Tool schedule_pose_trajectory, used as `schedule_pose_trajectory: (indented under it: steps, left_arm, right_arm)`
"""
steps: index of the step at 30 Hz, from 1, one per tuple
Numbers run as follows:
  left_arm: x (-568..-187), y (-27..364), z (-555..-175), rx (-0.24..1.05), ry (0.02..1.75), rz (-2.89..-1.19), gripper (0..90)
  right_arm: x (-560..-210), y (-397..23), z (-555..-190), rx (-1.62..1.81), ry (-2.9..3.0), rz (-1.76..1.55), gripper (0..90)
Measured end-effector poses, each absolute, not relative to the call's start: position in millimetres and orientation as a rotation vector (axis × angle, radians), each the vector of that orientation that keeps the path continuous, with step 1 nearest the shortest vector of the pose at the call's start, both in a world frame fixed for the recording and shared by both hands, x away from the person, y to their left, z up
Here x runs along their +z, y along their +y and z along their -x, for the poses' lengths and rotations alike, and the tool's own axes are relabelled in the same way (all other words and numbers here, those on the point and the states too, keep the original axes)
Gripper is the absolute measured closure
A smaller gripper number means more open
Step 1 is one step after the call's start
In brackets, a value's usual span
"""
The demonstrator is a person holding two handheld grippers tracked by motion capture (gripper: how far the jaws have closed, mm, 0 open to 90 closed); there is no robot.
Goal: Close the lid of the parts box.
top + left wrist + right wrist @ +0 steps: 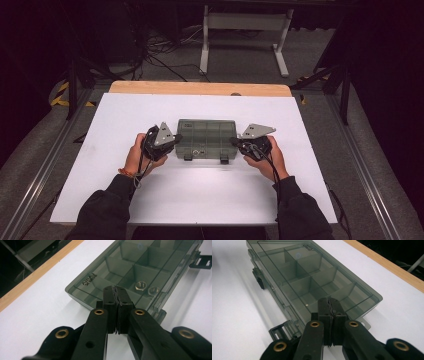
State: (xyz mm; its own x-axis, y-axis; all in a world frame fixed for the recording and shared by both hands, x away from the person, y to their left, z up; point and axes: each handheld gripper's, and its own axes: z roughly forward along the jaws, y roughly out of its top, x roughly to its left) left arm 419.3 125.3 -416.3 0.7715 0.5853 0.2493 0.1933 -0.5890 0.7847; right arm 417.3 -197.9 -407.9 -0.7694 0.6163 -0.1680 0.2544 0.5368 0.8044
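A smoky translucent compartment box (pixel 206 138) lies closed on the white board, its two dark latches (pixel 188 157) facing the person. My left gripper (pixel 176 138) sits at the box's left end, jaws shut with nothing between them. In the left gripper view my left gripper (pixel 115 290) hovers over the box's (pixel 140 267) near corner, just short of two metal nuts (pixel 140 285) in a compartment. My right gripper (pixel 235 141) is at the right end, also shut and empty. In the right gripper view my right gripper (pixel 330 300) is above the box's (pixel 307 277) end compartments.
The white board (pixel 150 200) lies on a wooden table whose edge (pixel 200 88) shows at the back. Beyond it stand a white table frame (pixel 245 30) and cables on the floor. Metal rails (pixel 40 165) run along both sides.
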Motion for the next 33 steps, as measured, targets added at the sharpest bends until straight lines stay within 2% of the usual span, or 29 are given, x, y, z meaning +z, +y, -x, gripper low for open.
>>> schedule_pose_trajectory:
  steps: [33]
  left_arm:
    - [-436, 127, -409, 0.624, 0.567, -2.162, 88.2]
  right_arm:
    - [-425, -197, -405, 1.111, 2.327, -0.729, 89.7]
